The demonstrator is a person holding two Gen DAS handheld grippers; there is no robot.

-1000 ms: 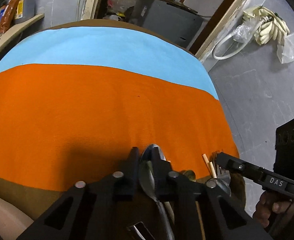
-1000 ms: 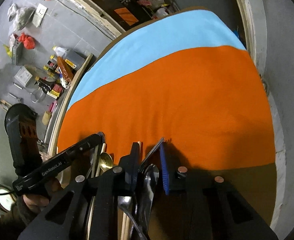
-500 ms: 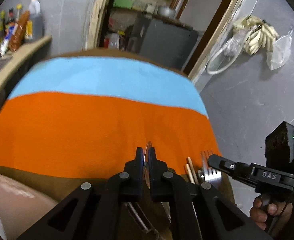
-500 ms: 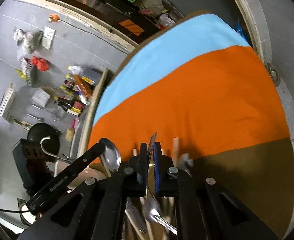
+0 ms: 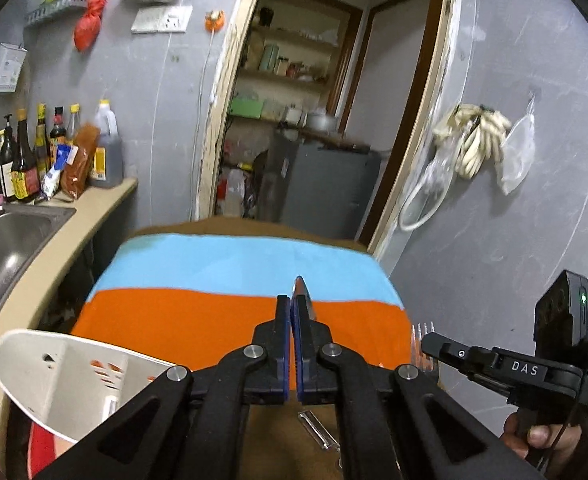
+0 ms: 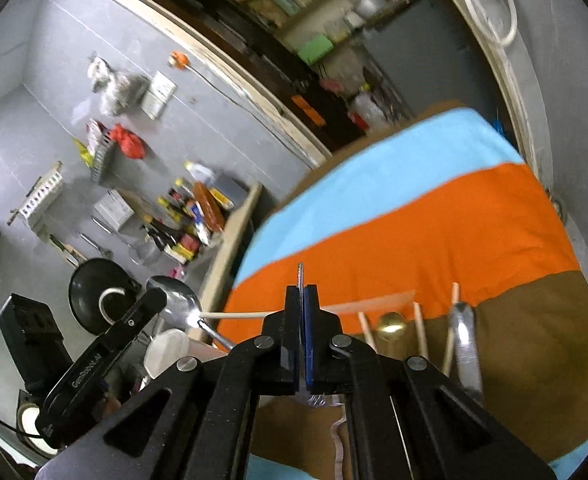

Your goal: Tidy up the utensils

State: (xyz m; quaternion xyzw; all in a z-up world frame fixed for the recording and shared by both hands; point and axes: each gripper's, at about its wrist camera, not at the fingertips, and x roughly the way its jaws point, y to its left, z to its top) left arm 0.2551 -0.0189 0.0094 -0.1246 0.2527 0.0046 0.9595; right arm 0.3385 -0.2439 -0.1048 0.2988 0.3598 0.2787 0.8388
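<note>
Left gripper (image 5: 291,312), jaws closed on a spoon (image 5: 303,292); right gripper (image 6: 302,304), jaws closed on a fork (image 5: 423,344), both above the desk (image 5: 214,312).

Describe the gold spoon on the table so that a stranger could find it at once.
Find the striped cloth on the table, at the line where orange meets brown. In the row of utensils there, the gold spoon lies between two pale wooden chopsticks. It alone is round and shiny yellow; the silver handle farther right is long.
</note>
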